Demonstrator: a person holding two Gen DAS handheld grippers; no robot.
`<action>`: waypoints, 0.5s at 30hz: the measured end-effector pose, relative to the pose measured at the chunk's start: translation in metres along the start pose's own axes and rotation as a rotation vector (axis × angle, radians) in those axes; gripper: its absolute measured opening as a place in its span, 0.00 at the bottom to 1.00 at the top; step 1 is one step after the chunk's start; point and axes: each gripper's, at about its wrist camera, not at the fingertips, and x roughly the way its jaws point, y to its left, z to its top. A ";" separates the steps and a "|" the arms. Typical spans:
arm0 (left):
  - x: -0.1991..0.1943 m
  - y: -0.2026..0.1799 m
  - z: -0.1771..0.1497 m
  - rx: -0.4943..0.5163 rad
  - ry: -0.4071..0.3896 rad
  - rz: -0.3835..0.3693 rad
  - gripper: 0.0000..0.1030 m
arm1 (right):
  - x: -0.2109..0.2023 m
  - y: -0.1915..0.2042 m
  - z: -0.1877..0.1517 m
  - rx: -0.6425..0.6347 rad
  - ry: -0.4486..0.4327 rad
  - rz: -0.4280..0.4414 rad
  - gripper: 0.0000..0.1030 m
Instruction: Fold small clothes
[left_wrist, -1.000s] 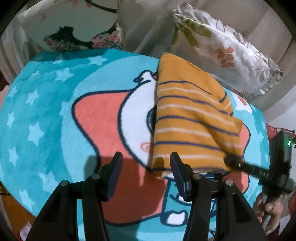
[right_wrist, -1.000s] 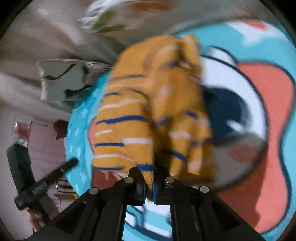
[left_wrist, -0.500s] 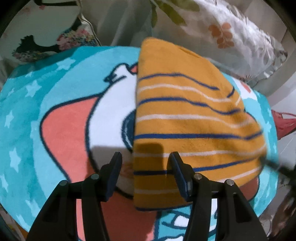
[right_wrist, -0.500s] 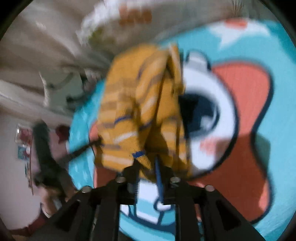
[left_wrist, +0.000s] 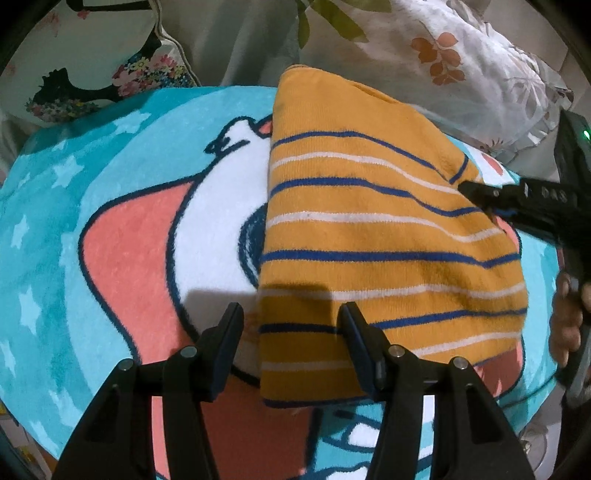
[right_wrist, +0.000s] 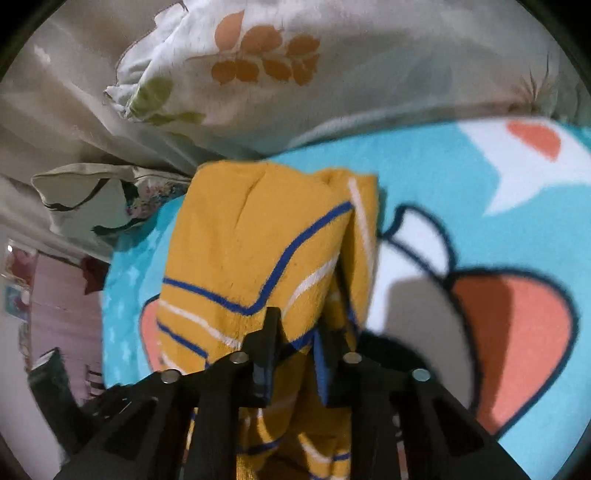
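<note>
a turquoise cartoon rug (left_wrist: 110, 155) lies below two pillows: leaf-print (left_wrist: 461, 66), floral silhouette (left_wrist: 85, 62).

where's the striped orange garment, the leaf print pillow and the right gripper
striped orange garment (left_wrist: 373, 236): left wrist view, middle of its folded top layer
leaf print pillow (right_wrist: 332, 77): right wrist view, white cover beside the orange leaves
right gripper (right_wrist: 295, 332): right wrist view, between its closing fingertips, garment fabric there

Little orange top (left_wrist: 373, 236) with blue and white stripes, folded over, lying flat on the cartoon blanket (left_wrist: 110, 221), one edge bunched.
</note>
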 end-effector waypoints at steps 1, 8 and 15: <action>-0.002 0.000 0.000 0.003 -0.001 -0.001 0.53 | -0.002 -0.003 0.005 0.001 -0.013 -0.032 0.09; -0.023 0.005 -0.004 0.014 -0.024 -0.021 0.53 | 0.009 0.003 0.020 -0.113 -0.036 -0.350 0.08; -0.018 0.051 0.005 -0.171 -0.063 -0.191 0.73 | -0.041 -0.029 -0.006 0.070 -0.124 -0.018 0.69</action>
